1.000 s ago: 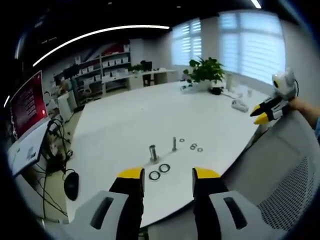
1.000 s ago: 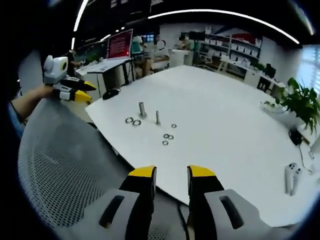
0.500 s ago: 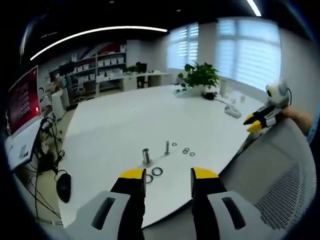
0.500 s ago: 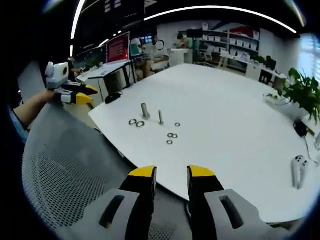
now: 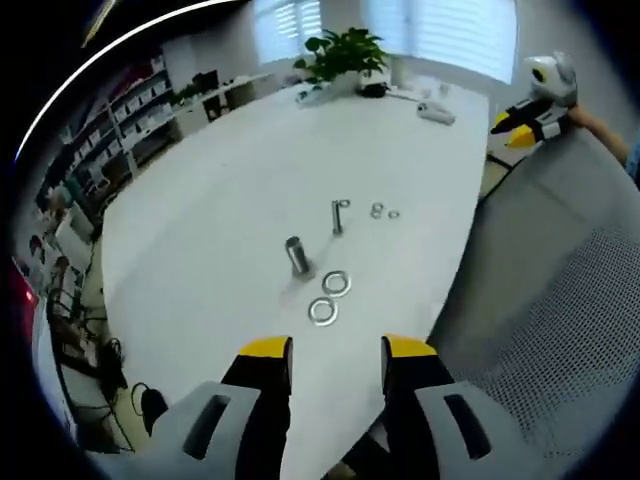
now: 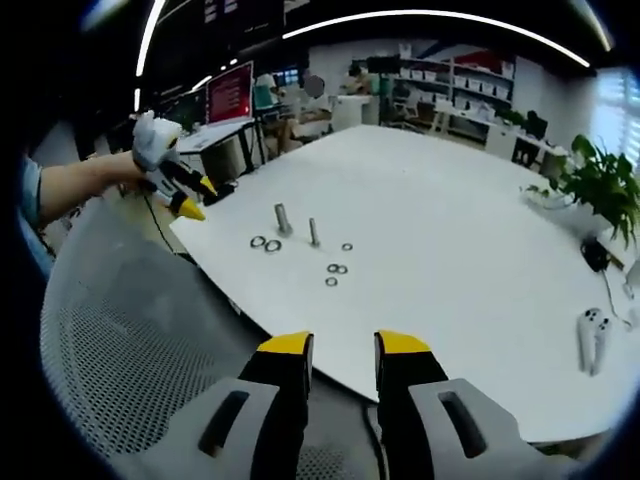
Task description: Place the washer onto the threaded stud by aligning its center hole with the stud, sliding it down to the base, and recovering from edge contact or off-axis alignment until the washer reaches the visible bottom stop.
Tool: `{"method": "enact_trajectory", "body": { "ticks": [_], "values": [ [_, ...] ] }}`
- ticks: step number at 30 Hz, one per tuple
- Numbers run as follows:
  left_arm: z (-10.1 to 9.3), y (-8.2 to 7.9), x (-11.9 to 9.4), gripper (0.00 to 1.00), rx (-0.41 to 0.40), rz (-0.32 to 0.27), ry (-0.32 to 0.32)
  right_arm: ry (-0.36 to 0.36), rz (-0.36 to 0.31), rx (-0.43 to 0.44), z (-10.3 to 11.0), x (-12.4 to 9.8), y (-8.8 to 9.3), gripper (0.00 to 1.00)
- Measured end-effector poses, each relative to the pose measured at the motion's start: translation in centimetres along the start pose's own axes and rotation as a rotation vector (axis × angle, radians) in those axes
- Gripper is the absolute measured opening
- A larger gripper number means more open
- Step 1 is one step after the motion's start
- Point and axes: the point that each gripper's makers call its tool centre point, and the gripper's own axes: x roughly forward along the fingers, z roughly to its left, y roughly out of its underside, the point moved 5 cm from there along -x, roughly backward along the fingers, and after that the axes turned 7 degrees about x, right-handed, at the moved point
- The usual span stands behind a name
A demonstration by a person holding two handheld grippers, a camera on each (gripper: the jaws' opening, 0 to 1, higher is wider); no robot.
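Washers (image 5: 330,297), 2 large rings, lay flat on the white table (image 5: 200,200) just beside the base of a thick metal post (image 5: 296,254); beyond that post stood the thin threaded stud (image 5: 338,216), upright, its long axis perpendicular to the tabletop, with 3 small washers (image 5: 383,211) near it on the far side. Relative to the post, the left gripper (image 5: 335,352) had dropped and tipped forward within the last second, so the large washers lay much closer ahead of its tips; this was judged an approach to pick 1 up. Its jaws stood apart and empty. The right gripper (image 6: 338,347) hung back over the mesh chair back (image 6: 130,340), well apart from the post, jaws likewise parted and empty. No washer was yet on the stud.
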Motion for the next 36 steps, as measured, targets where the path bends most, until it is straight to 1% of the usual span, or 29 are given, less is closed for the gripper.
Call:
{"method": "enact_trajectory", "body": {
  "ticks": [1,2,3,4,5,7,9,12,13,14,16,18,20,21,23,26,28,29,31,36],
  "values": [
    [0.1,-0.1,0.9,0.33,0.033,0.027,0.018,0.003,0.001,0.001,0.0,0.0,0.0,0.27],
    [0.3,-0.3,1.5,0.33,0.062,0.040,0.027,0.008,0.003,0.002,-0.1,0.0,0.0,0.27],
    [0.5,-0.4,2.5,0.33,0.091,0.057,0.049,0.012,0.003,0.004,-0.2,0.0,0.0,0.27],
    [0.6,-0.4,3.1,0.33,0.099,0.081,0.062,0.017,0.004,0.008,-0.2,0.0,0.1,0.27],
    [0.8,-0.3,3.9,0.33,0.126,0.107,0.080,0.020,0.006,0.009,-0.3,0.0,0.1,0.27],
    [0.9,-0.6,5.1,0.32,0.167,0.129,0.102,0.026,0.006,0.015,-0.4,0.0,0.1,0.27],
    [1.1,-0.6,6.1,0.31,0.174,0.146,0.118,0.035,0.005,0.020,-0.5,-0.1,0.1,0.27],
    [1.4,-0.4,7.7,0.30,0.203,0.188,0.139,0.044,0.006,0.030,-0.6,-0.1,0.2,0.27],
    [1.5,-0.3,7.9,0.30,0.206,0.193,0.143,0.047,0.007,0.033,-0.6,-0.1,0.2,0.27],
    [1.6,-0.1,8.5,0.30,0.214,0.214,0.155,0.049,0.008,0.034,-0.7,-0.1,0.2,0.27],
    [1.7,0.2,9.2,0.26,0.222,0.240,0.175,0.052,0.009,0.036,-0.7,-0.1,0.2,0.27],
    [2.1,0.3,9.9,0.26,0.229,0.249,0.177,0.054,0.012,0.039,-0.7,-0.1,0.3,0.27],
    [2.3,0.2,10.3,0.27,0.220,0.255,0.179,0.057,0.017,0.041,-0.7,-0.1,0.3,0.27],
    [2.2,0.2,10.5,0.27,0.198,0.261,0.190,0.057,0.018,0.042,-0.8,-0.1,0.4,0.27],
    [2.2,0.1,10.9,0.27,0.179,0.267,0.192,0.058,0.021,0.043,-0.8,-0.1,0.4,0.27],
    [1.9,0.2,11.0,0.27,0.204,0.275,0.207,0.058,0.024,0.042,-0.8,-0.1,0.4,0.27],
    [1.9,0.6,11.1,0.28,0.216,0.298,0.208,0.060,0.024,0.043,-0.8,-0.1,0.4,0.27],
    [1.9,0.4,11.1,0.28,0.231,0.288,0.205,0.061,0.024,0.043,-0.8,-0.1,0.4,0.27],
    [1.8,0.4,11.1,0.28,0.224,0.294,0.204,0.061,0.024,0.042,-0.8,-0.1,0.4,0.27],
    [1.8,0.4,11.1,0.28,0.239,0.297,0.211,0.060,0.026,0.041,-0.8,0.0,0.5,0.27]
  ]
}}
